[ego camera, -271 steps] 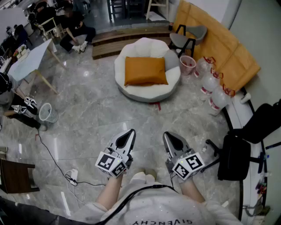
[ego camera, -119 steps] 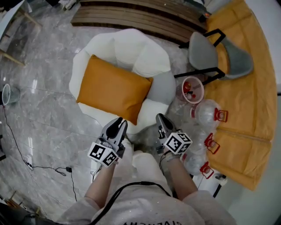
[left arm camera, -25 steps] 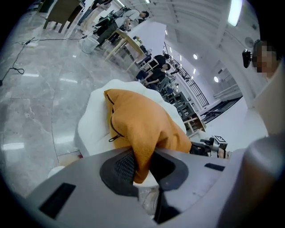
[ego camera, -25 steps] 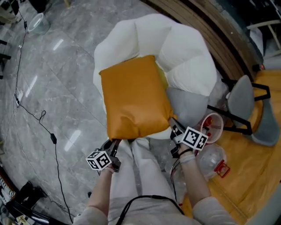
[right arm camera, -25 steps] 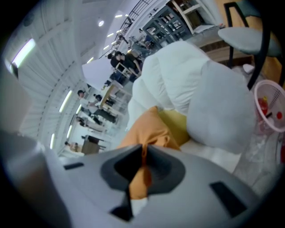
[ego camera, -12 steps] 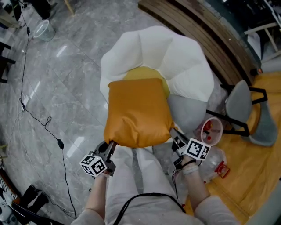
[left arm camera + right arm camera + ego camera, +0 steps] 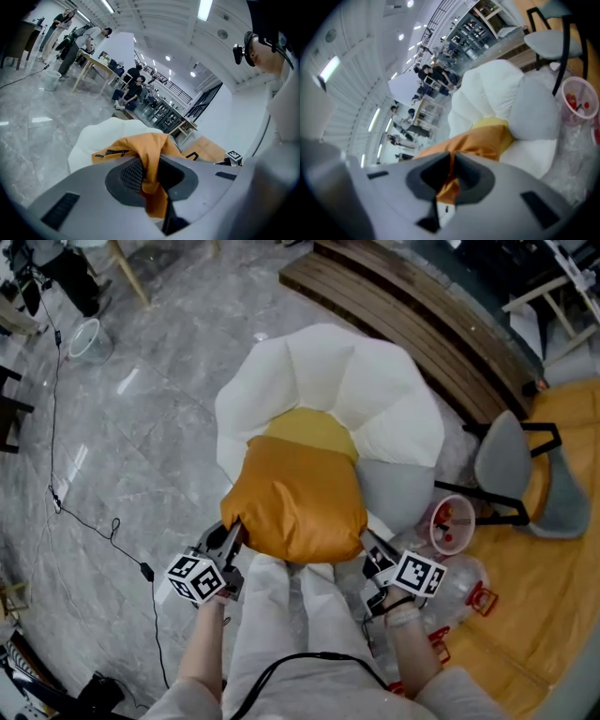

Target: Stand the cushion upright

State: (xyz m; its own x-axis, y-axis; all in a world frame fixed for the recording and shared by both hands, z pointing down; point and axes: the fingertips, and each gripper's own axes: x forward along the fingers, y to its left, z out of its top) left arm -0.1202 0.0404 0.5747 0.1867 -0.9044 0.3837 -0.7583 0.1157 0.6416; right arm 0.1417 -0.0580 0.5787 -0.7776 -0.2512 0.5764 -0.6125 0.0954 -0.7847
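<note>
An orange cushion (image 7: 298, 498) is tipped up on its far edge over the white round seat (image 7: 375, 390), and its yellow underside (image 7: 314, 432) shows at the far end. My left gripper (image 7: 232, 538) is shut on the cushion's near left corner, where orange cloth (image 7: 150, 164) is pinched between the jaws. My right gripper (image 7: 367, 547) is shut on the near right corner, with orange fabric (image 7: 449, 187) squeezed between its pads. Both near corners are held up above the seat.
A grey pillow (image 7: 398, 493) lies on the seat's right side. A grey chair with black legs (image 7: 511, 470), a cup of small items (image 7: 452, 521) and clear water jugs (image 7: 464, 587) stand at right. Wooden steps (image 7: 412, 315) run behind. A cable (image 7: 103, 540) crosses the marble floor at left.
Both grippers have risen with the cushion's near edge. The cushion has swung from lying nearly flat to steeply tipped, and its yellow underside has come into view.
</note>
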